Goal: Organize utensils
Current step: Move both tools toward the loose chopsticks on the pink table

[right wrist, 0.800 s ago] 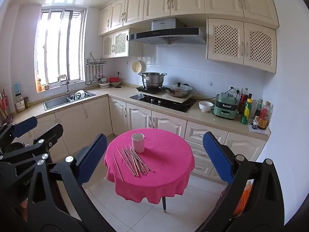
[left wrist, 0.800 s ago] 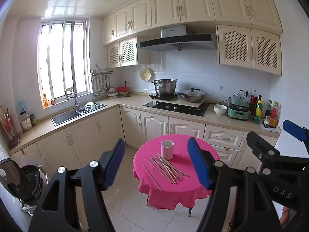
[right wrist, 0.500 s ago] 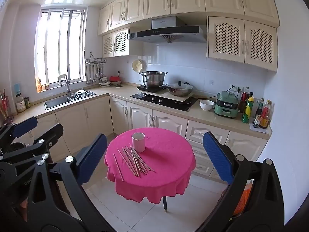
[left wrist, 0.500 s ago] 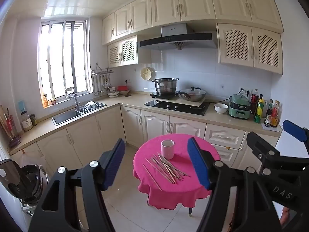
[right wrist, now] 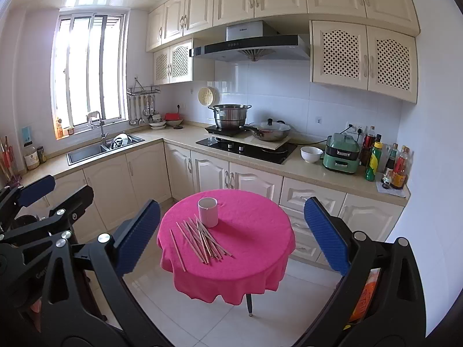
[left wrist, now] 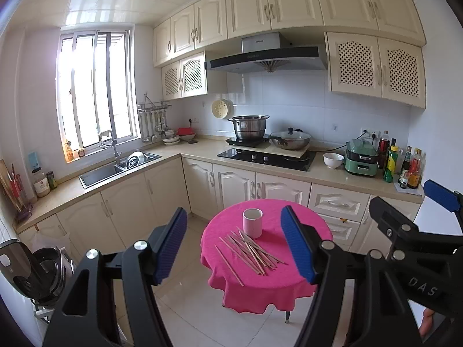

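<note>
Small round counter (right wrist: 260, 231) on a tiled kitchen floor (right wrist: 202, 318), draped in a bright pink cloth (right wrist: 254, 263) hanging in folds over the edge. Near the back-left, an upright white cup (right wrist: 207, 212). Just in front, touching its base, a loose scatter of wooden chopsticks (right wrist: 202, 240), overlapping.

One round table (right wrist: 260, 231) with a pink cloth. One white cup (right wrist: 207, 211) on top. A heap of wooden chopsticks (right wrist: 202, 238), too many and too crossed to count. Two grippers: left gripper (left wrist: 234, 245), right gripper (right wrist: 231, 234).
</note>
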Available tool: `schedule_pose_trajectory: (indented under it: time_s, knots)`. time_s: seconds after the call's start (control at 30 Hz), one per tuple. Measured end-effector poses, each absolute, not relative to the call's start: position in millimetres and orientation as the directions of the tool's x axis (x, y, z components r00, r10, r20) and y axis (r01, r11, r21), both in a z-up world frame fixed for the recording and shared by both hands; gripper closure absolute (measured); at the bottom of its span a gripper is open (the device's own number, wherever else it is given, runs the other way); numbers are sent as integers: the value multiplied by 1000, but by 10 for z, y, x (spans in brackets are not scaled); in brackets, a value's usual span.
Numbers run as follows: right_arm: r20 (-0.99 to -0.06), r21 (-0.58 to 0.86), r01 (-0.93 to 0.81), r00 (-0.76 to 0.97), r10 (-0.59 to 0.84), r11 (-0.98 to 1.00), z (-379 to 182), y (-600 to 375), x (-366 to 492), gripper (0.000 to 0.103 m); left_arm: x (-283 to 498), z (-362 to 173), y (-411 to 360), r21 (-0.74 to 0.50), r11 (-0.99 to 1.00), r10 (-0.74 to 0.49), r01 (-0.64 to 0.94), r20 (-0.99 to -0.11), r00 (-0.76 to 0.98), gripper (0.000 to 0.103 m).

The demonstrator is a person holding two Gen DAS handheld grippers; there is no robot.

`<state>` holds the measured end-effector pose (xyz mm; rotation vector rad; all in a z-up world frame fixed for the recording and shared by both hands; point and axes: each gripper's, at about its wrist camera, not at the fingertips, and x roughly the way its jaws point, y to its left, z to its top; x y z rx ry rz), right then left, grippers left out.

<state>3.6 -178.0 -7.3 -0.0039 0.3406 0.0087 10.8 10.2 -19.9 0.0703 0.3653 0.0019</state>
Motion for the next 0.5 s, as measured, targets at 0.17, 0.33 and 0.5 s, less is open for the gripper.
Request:
schedule_pose_trajectory:
  time_s: [0.17,0.33,0.5]
  knots:
    - [-337,7,-15,941,17,1000,-139,-1794,101,6,165,-186,103,74,997,23,4,-367,930,37]
    - [-339,16,-26,940,30,1000,-133,-1815,166,6,207,-176,87,80,997,35,-6,-369,929,37]
    - [-340,23,-40,939,45,999,-122,-1858,223,6,255,-168,58,84,996,51,-21,-370,928,37]
